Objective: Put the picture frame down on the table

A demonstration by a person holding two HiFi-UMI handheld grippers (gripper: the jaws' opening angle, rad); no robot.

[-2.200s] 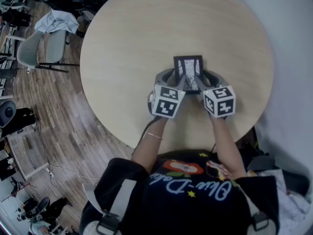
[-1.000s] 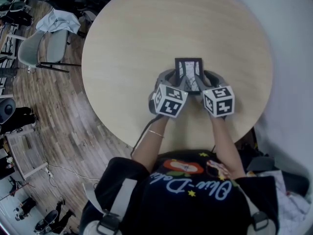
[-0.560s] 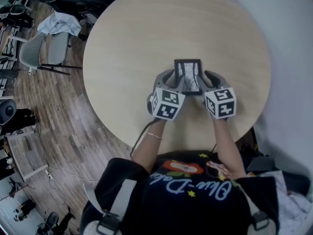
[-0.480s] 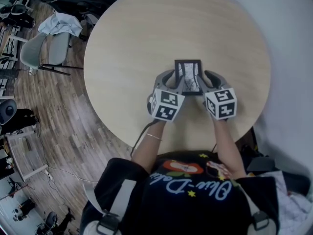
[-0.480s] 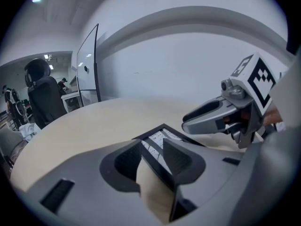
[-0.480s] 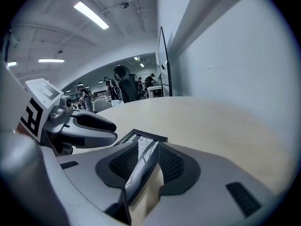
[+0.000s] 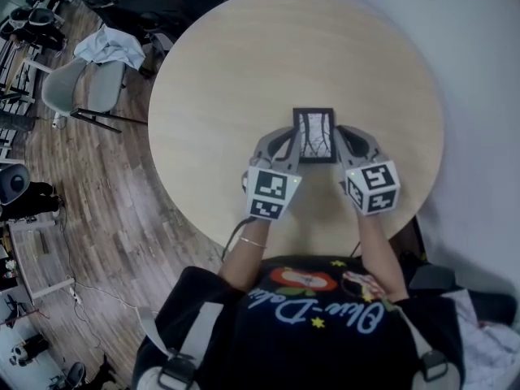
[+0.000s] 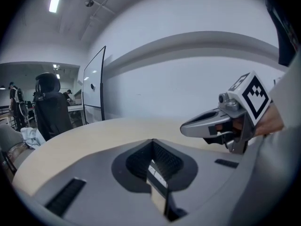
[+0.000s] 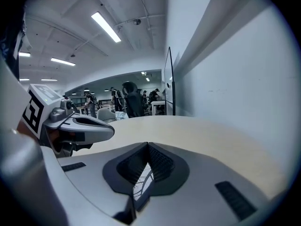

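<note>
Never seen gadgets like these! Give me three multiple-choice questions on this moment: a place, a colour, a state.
1. Where is the picture frame? A on a chair; B between the left gripper and right gripper; C on the floor.
2. What colour is its border? A black; B red; C yellow.
3. How are both grippers' jaws? A wide apart, empty; B shut on nothing; C shut on the frame's edges.
B: a gripper flanks each side. A: its rim is black. C: the jaws have just been closing and pinch the frame in each gripper view.
</note>
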